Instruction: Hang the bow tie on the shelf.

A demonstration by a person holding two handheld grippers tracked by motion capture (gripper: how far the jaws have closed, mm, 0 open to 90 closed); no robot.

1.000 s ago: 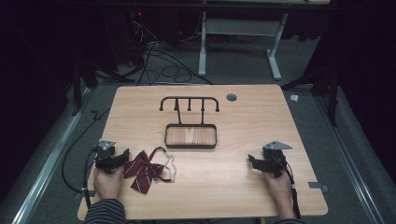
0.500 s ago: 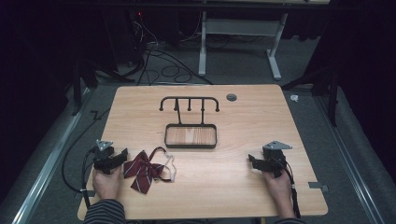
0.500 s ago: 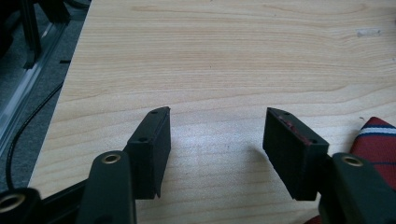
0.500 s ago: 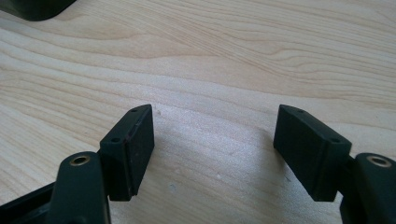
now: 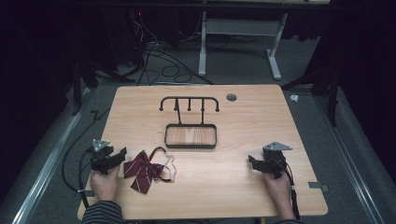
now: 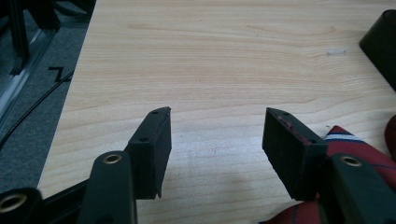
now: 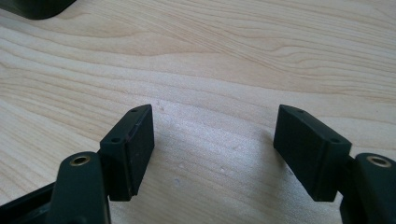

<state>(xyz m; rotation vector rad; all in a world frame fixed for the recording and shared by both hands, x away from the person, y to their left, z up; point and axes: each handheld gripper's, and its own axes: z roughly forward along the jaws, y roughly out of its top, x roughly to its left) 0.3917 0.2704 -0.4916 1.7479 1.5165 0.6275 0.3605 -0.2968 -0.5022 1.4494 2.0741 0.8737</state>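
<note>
Now the red striped bow tie (image 5: 144,169) lies just at three o'clock of the wide-spread left gripper (image 5: 119,155), while the right gripper (image 5: 252,163), equally wide, holds nothing.

Sitting on one wooden table (image 5: 233,186): one striped bow tie (image 5: 144,169), one black hook rack (image 5: 190,122). Two grippers resting, left gripper (image 5: 122,153), right gripper (image 5: 251,161).

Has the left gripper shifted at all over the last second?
Yes, slightly. The left gripper has crept right toward the bow tie, judged against the table's left edge.
</note>
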